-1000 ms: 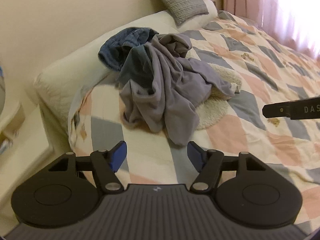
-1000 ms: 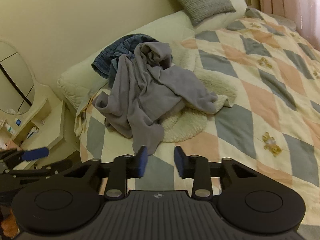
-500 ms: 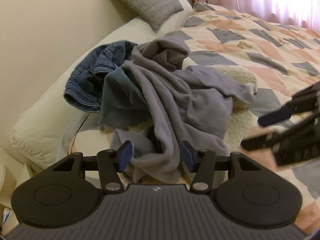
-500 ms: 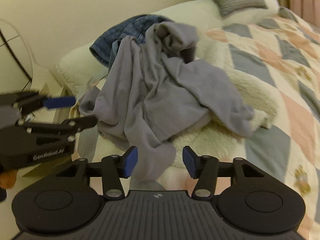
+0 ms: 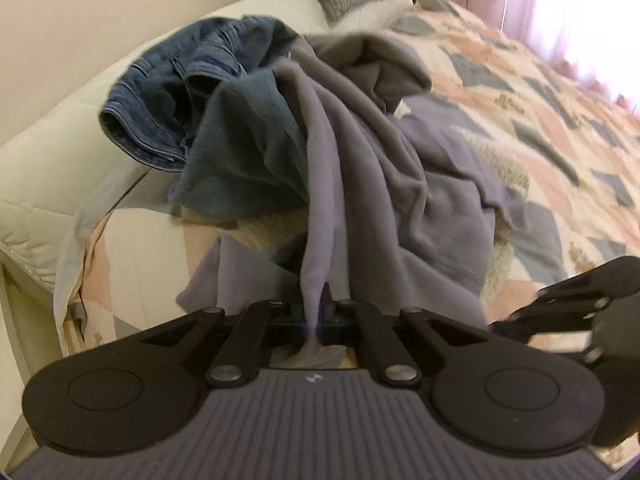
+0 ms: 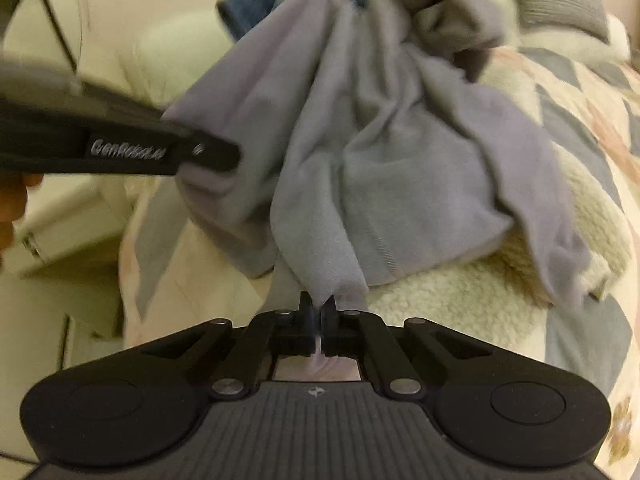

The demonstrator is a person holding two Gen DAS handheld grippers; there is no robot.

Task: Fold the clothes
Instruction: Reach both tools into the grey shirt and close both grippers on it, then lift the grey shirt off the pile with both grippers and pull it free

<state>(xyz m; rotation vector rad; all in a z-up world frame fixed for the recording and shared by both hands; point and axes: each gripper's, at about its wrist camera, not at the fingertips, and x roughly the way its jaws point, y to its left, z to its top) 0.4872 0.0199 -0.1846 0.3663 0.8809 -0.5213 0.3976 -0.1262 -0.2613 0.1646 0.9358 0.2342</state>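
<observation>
Two black grippers, left gripper [image 5: 314,316] and right gripper [image 6: 318,316], each clamp the one crumpled grey garment [image 5: 380,184]; one blue denim piece [image 5: 176,92] lies far left.

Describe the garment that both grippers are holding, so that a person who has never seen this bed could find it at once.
On the patchwork quilt, near the pillows, lies a heap of clothes. The grey-lilac sweatshirt drapes over the front of it, pinched at its near edge by the left gripper and the right gripper. Unlike the blue jeans behind it, it is soft, plain and pale.
</observation>
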